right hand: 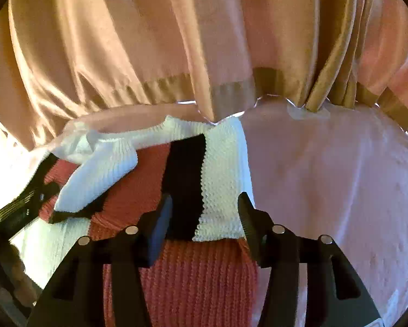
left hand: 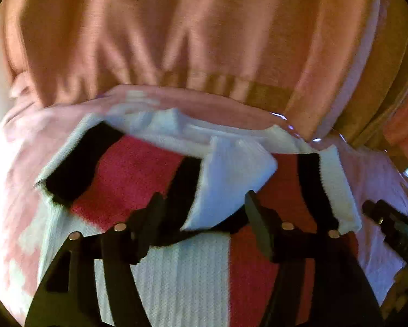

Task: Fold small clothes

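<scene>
Knitwear fills both wrist views: a small ribbed knit garment in red, white and black blocks (left hand: 138,179) lies flat on a pale pink cloth-covered surface (right hand: 340,179), partly doubled over, with a white flap (left hand: 231,182) folded back across its middle and a peach curtain (right hand: 122,41) hanging behind the far edge. The left gripper (left hand: 204,212) sits over the garment's centre with its jaws spread apart and nothing between them but the knit lying beneath; the white flap's lower edge lies between its fingertips. The right gripper (right hand: 206,212) is likewise spread wide, straddling the black-and-white striped band (right hand: 204,185) at the garment's right edge, and holds nothing. Each tool appears at the margin of the other's view, so they work close side by side. The stripes run away from both grippers toward the curtain, which seems to be the garment's long axis, so the next fold probably turns on taking an edge crosswise. The right gripper is nearer the free right-hand edge beside the bare cloth; the left is nearer the flap.
</scene>
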Motion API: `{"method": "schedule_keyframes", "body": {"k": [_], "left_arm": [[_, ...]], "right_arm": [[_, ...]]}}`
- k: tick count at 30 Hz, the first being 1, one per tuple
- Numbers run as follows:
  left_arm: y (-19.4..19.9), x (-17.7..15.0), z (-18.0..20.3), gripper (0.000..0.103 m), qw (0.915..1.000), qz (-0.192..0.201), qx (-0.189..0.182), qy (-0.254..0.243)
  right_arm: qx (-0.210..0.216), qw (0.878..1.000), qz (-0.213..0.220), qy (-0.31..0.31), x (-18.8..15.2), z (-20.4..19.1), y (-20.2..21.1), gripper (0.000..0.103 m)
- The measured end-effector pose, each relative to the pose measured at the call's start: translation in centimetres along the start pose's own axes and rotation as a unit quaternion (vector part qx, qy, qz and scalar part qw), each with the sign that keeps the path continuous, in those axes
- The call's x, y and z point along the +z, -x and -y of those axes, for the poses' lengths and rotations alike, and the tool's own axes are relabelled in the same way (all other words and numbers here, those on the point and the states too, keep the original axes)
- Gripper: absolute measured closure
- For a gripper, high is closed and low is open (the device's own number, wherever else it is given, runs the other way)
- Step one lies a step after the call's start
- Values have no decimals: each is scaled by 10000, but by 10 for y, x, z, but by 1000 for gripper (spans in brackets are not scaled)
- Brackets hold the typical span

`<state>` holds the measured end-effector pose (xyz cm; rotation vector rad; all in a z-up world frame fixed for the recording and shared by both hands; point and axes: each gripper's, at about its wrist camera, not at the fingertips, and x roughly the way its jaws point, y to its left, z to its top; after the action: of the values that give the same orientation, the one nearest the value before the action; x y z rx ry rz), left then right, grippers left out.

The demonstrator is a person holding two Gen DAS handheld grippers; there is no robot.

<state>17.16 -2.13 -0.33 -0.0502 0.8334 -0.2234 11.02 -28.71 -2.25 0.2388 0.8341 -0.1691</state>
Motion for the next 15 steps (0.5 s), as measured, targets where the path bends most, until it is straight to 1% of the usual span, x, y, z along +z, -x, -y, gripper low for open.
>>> {"method": "schedule_keyframes", "body": {"k": [1,2,3,4,5,6,7,8,11,13,15], "left_arm": [[0,4,-4,25,9999,22,96,79],[9,-3,-10,18,9994,80,270,208],[19,-7,-20,17,9986,175,384,323],[25,-9,-22,15,9976,274,488,407],[30,-12,-31,13,9959,347,696,456],[32,-14,-38,13,9941,397,889,479],[38,-16,-41,13,9929,456,990,474],[38,-17,-46,13,9923,478,1067,406],[37,-17,-53,13,9928,395,1105,239],[36,-20,-59,13,9928,361,1124,221],[35,-20,-68,13,9934,284,1067,293]], "right_arm": [[48,10000,1,38,1,-2,-1,45],[108,9999,-20,69,1,-6,-3,45],[183,9998,-57,72,0,-9,-4,45],[405,9991,-154,36,1,-14,-10,45],[559,9982,-223,5,-1,-19,-13,45],[701,9971,-295,-2,-1,-26,-17,45],[804,9961,-350,36,0,-34,-20,45],[821,9959,-360,124,0,-46,-24,45],[773,9955,-404,378,7,-88,-39,45],[732,9951,-474,474,16,-116,-55,45],[661,9942,-617,580,25,-147,-76,44]]}}
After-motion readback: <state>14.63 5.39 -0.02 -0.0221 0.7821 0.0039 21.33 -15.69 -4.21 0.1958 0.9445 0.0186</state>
